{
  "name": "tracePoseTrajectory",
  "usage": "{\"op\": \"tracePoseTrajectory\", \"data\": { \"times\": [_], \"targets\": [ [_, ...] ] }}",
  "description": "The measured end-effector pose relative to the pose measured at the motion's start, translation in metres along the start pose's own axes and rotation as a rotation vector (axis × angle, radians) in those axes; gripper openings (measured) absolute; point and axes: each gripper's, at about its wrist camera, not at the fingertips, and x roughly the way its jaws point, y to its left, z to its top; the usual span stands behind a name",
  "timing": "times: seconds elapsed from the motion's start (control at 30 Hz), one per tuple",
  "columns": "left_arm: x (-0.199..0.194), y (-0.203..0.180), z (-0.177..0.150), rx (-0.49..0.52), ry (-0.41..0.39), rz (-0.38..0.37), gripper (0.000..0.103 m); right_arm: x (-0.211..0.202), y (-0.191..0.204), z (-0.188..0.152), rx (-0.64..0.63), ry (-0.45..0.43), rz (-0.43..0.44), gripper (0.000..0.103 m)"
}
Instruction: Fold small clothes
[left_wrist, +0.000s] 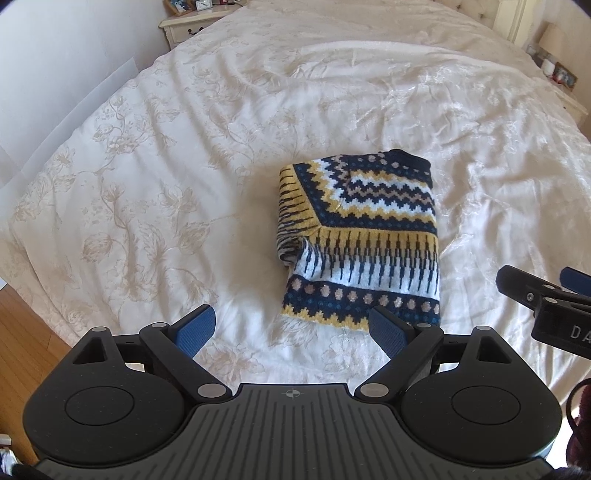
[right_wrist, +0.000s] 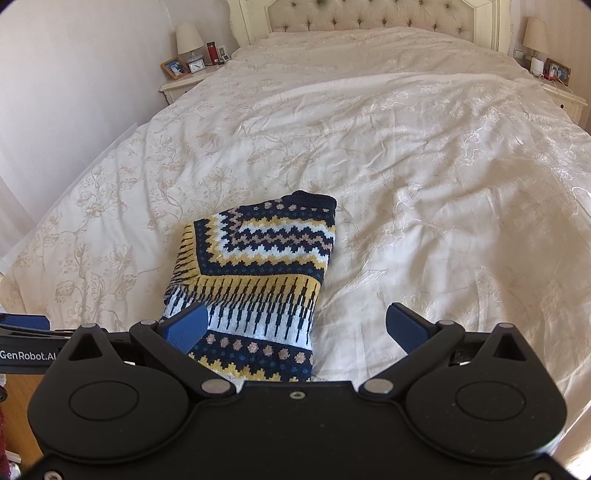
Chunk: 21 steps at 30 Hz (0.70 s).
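We see the patterned sweater (left_wrist: 360, 236) lying folded into a compact rectangle on the bed (left_wrist: 147, 177), near its foot edge, navy, yellow and white bands facing up. Its near hem is partly hidden behind our right gripper (right_wrist: 301, 326) in the right wrist view. Both grippers hover just short of it, touching nothing: the left gripper (left_wrist: 291, 330) has its jaws spread wide and empty, and the right one's jaws stand equally wide. A nightstand (right_wrist: 184, 83) with a lamp (right_wrist: 189, 40) sits beside the headboard (right_wrist: 369, 16); small items there are hard to make out.
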Motion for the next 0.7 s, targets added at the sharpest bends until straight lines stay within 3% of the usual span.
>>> {"op": "tracePoseTrajectory", "data": {
  "times": [0.7],
  "targets": [
    [0.012,0.004,-0.009,-0.018,0.048,0.019,0.091,0.005,0.001,-0.005,-0.004,0.038,-0.012,0.102]
  ]
}}
